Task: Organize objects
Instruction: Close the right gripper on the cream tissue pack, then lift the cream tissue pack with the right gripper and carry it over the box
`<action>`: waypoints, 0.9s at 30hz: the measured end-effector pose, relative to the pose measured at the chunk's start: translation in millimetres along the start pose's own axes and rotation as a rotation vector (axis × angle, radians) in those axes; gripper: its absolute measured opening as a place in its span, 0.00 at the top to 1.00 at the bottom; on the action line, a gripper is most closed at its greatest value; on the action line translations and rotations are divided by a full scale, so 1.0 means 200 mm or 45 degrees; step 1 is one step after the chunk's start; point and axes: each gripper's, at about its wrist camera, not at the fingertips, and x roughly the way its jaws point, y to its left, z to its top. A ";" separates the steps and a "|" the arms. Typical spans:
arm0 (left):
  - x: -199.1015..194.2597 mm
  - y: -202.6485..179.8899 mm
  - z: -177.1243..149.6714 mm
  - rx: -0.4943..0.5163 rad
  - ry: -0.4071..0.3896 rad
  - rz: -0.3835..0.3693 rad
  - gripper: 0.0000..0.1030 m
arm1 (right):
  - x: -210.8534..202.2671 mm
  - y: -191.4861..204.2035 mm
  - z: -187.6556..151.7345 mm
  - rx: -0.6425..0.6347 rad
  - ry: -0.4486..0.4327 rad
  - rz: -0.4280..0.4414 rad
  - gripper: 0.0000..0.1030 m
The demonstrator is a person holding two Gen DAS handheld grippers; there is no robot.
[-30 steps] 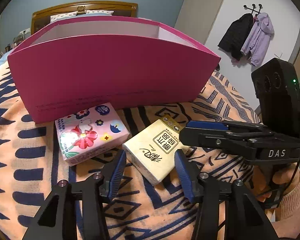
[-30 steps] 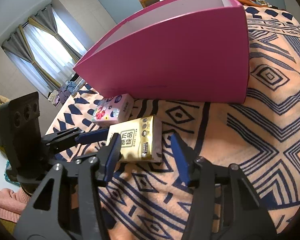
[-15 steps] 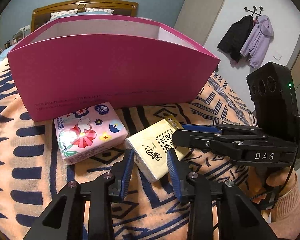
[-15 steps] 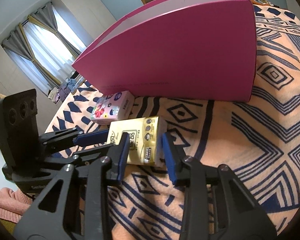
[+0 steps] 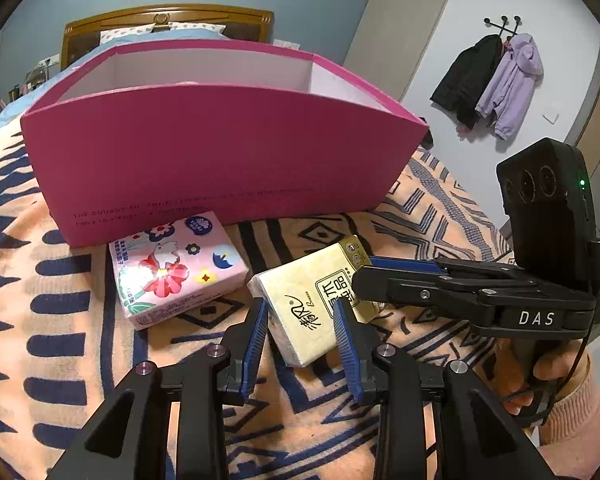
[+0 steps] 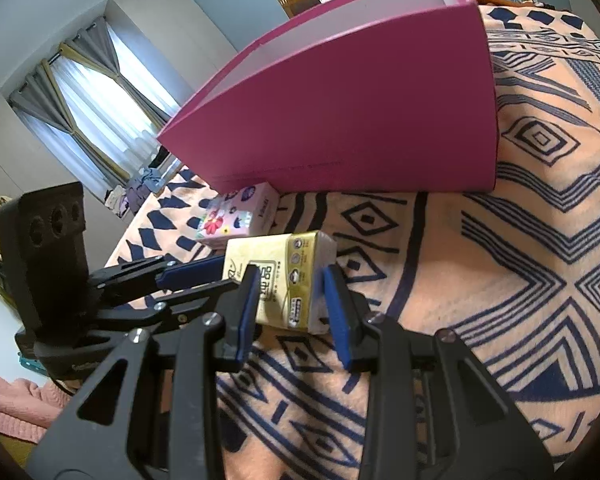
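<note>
- The bed [image 5: 80,340] fills the room's middle, spread with a peach blanket [image 6: 540,240] patterned in navy diamonds and stripes; its wooden headboard [image 5: 168,16] shows at twelve o'clock in the left wrist view.
- On the blanket stands a big magenta box [image 5: 220,152], open at the top with a pale inside, upright, at the centre of that view toward twelve o'clock.
- Two jackets, one black [image 5: 466,76] and one lilac [image 5: 512,84], hang on a wall hook at two o'clock, well apart from the bed things.
- Curtained windows [image 6: 96,116] sit at ten o'clock in the right wrist view.
- A pink floral tissue pack [image 5: 176,268] lies flat just in front of the box's near wall, touching or almost touching it, at about eight o'clock from the box's centre.
- A yellow tissue pack [image 5: 308,300] lies beside the pink one, toward five o'clock of it, one end raised off the blanket.
- The left tongs [image 5: 302,320] have just been closing; their blue pads now sit against the near end of the yellow pack, pinching it.
- The right tongs [image 6: 288,292] have likewise just been closing and pinch the same yellow pack from the other side, at three o'clock in the left view, held by a hand [image 5: 556,364] in a pink sleeve.
</note>
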 end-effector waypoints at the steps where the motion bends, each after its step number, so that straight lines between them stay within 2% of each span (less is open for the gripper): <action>1: 0.00 0.00 0.00 0.000 -0.002 0.002 0.67 | -0.01 0.00 0.00 0.002 -0.005 0.005 0.65; 12: -0.08 -0.06 0.02 0.065 -0.065 0.052 0.68 | -0.04 0.07 0.00 -0.013 -0.054 0.012 0.65; 27: -0.20 -0.09 0.07 0.105 -0.139 0.047 0.68 | -0.13 0.15 0.03 -0.066 -0.122 -0.007 0.65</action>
